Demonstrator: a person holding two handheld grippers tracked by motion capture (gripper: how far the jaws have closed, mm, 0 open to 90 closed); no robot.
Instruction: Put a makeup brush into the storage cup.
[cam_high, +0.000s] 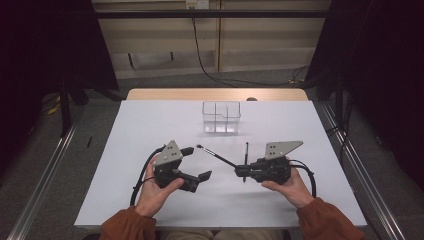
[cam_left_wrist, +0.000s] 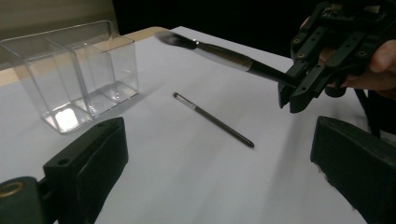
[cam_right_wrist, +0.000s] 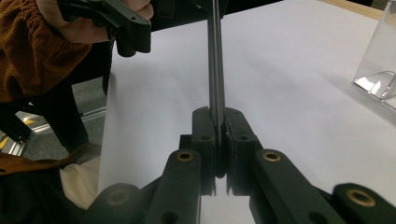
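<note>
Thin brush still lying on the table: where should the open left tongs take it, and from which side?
Grip the thin brush mid-handle, coming straight down from above with the left tongs straddling it crosswise. It lies flat on the table, so only its sides offer purchase.

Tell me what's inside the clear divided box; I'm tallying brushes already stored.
The clear box holds nothing: its compartments look empty through the walls. One brush is clamped in the right gripper, another thin brush lies on the table.

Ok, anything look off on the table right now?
Nothing stands out. The right gripper is shut on one makeup brush, a thinner brush lies flat on the table, and the clear organizer stands upright, undamaged.
</note>
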